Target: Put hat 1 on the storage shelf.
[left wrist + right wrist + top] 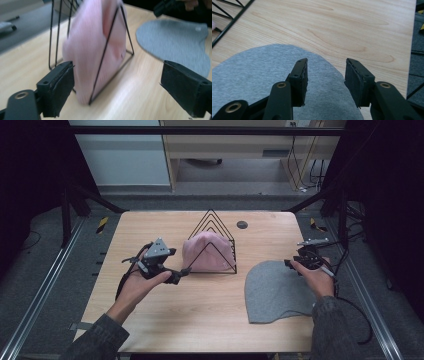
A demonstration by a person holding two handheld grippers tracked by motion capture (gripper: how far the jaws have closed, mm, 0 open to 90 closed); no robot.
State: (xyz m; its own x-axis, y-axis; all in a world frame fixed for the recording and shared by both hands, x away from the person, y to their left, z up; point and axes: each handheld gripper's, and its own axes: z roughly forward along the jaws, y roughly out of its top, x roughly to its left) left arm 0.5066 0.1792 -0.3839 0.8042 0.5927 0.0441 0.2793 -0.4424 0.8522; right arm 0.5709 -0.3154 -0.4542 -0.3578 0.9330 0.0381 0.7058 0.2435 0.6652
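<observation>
On bench (165,320): pink hat (207,251) upright in wire rack (212,222), crown up. Grey hat (275,290) flat, long axis near-far, crown far. Left gripper (182,274) jaws apart beside rack; right gripper (295,262) jaws apart over grey hat's far edge.

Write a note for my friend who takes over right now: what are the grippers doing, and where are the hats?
Left hand-held gripper: open, empty, facing the pink hat.
Right hand-held gripper: open, empty, over the rounded edge of the grey hat.
Pink hat sits in the wire rack at mid-table. Grey hat lies flat on the table, right of the rack.
Done: pink hat racked, it seems.
Left: probably grip the grey hat and slot it into the rack too.
</observation>
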